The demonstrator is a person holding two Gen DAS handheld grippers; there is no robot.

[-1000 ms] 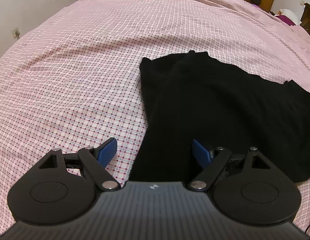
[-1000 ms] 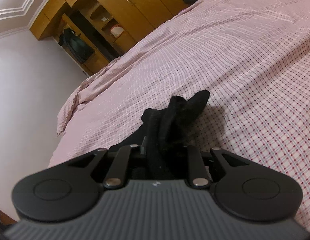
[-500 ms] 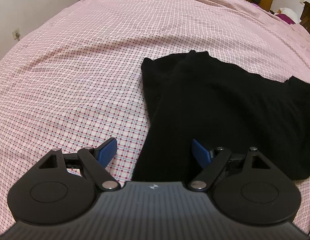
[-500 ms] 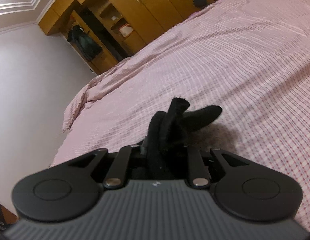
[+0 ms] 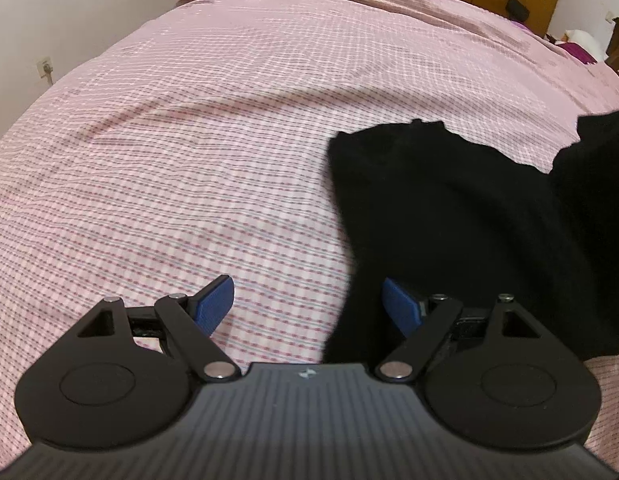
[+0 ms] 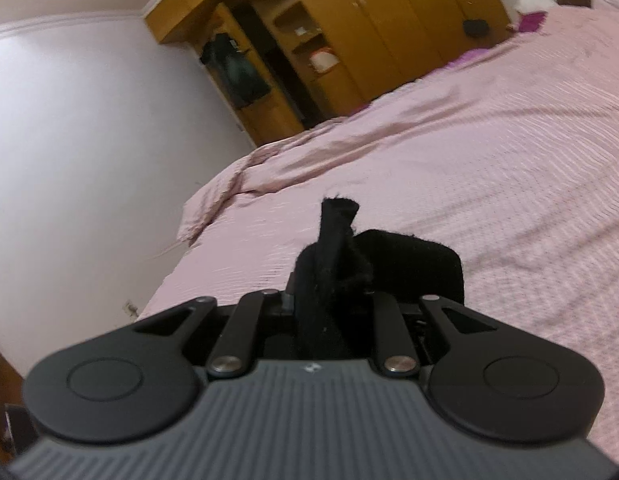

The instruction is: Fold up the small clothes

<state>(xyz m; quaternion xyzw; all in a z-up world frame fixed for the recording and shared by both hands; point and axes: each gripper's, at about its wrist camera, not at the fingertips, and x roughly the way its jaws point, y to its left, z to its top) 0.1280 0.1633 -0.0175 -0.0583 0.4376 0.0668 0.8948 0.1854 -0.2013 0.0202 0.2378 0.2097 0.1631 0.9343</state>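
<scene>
Black garment [image 5: 461, 216] flat on pink checked bed [image 5: 189, 140], long axis running away from camera. Right claw [image 6: 333, 284] clamped narrow on bunched edge, raised off bed at garment's right side. Left claw [image 5: 307, 300] wide, empty, hovering over near-left hem, right pad above cloth. Left nearer free hem; fold likely crosses leftward.

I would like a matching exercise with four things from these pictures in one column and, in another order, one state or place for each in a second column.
1. left tool
2. right tool
3. black fabric garment
4. brown wooden wardrobe

a. stands against the far wall
b. shut on bunched cloth
c. lies partly on the pink checked bedsheet
d. open, holding nothing

Pairs: 1-d, 2-b, 3-c, 4-a
</scene>
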